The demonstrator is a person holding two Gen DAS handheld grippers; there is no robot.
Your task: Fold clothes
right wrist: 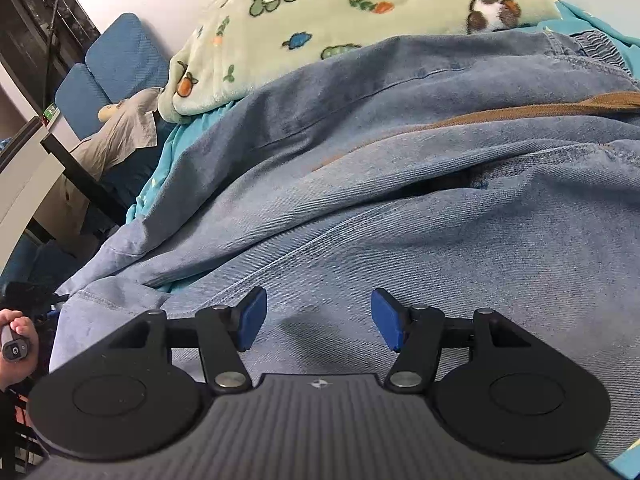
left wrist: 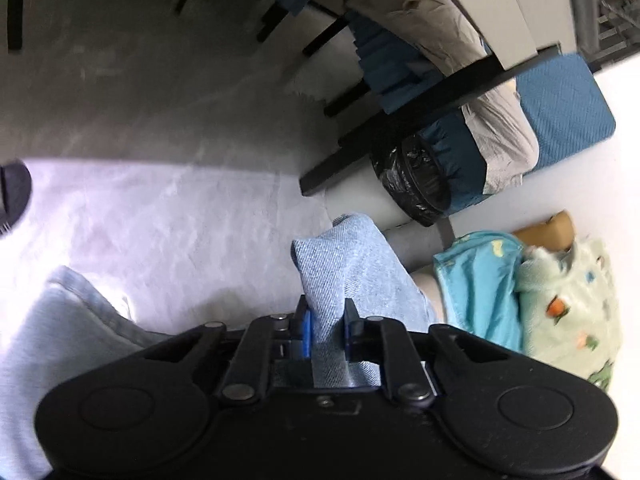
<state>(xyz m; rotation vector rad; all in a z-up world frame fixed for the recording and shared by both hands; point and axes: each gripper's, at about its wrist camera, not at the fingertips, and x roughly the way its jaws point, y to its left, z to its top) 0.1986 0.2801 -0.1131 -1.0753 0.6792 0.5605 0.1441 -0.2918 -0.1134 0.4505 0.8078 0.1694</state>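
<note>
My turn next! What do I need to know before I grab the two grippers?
Left gripper: shut on a bunched bit of the denim garment, held up over the floor.
Right gripper: open, empty, hovering over the denim.
The denim lies spread and wrinkled on the bed, partly over the green animal blanket.
Done: only one end is grabbed; no neat fold shows.
Left: flatten it, fold it, then set it down.

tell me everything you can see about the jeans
The jeans are light blue denim, faded, with stitched seams and a gathered waistband at the far right. They lie spread and rumpled on the bed, over a turquoise sheet, below a green printed fleece blanket. The left tongs are shut on a bunched fold; the right tongs hover open above them.
</note>
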